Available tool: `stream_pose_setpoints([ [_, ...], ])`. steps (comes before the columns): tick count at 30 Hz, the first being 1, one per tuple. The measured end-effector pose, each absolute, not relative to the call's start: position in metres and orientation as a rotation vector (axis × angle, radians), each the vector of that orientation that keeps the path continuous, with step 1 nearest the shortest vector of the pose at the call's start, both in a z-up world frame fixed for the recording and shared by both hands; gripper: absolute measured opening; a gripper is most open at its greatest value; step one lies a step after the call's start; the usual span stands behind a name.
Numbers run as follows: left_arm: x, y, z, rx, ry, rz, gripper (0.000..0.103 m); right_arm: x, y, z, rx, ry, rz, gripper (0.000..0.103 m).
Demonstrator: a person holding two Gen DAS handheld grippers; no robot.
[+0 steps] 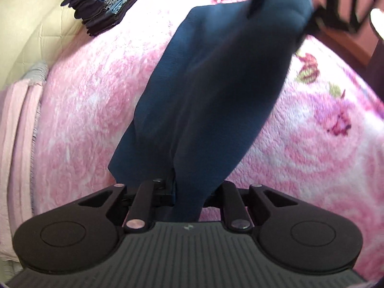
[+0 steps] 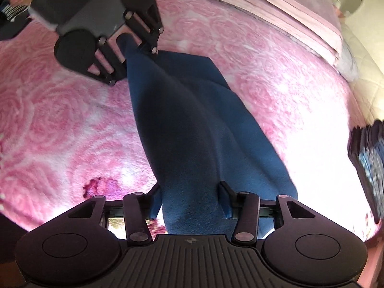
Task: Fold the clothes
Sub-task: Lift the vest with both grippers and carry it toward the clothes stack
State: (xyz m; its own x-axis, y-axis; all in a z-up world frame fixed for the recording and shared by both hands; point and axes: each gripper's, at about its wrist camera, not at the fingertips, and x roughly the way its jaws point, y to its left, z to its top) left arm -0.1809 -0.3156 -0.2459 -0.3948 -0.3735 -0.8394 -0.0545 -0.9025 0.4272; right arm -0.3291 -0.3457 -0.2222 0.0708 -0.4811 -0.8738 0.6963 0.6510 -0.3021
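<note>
A blue garment [image 1: 204, 91] is stretched lengthwise between the two grippers over a pink rose-patterned blanket [image 1: 84, 110], its long axis running from one to the other. The left gripper [image 1: 182, 192] is clamped on one end. In the right wrist view the right gripper [image 2: 189, 201] has fabric between parted jaws; whether the pads press, I cannot tell. Only the left view shows clearly the folded stack of clothes [image 1: 105, 2] at far left. No writing is readable.
</note>
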Motion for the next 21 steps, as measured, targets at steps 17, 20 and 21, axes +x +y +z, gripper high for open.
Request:
stream_pose_setpoints([
  [17, -0.182, -0.316, -0.241, 1.644, -0.641, -2.408, 0.016, -0.333, -0.356, -0.242, 0.137, 1.321, -0.853, 0.035],
  [20, -0.18, -0.312, -0.245, 1.654, -0.722, -2.382, 0.019, -0.335, -0.365, -0.228, 0.169, 1.311, -0.847, 0.033],
  [21, -0.18, -0.311, -0.247, 1.666, -0.749, -2.376, 0.019, -0.335, -0.367, -0.223, 0.172, 1.308, -0.843, 0.033],
])
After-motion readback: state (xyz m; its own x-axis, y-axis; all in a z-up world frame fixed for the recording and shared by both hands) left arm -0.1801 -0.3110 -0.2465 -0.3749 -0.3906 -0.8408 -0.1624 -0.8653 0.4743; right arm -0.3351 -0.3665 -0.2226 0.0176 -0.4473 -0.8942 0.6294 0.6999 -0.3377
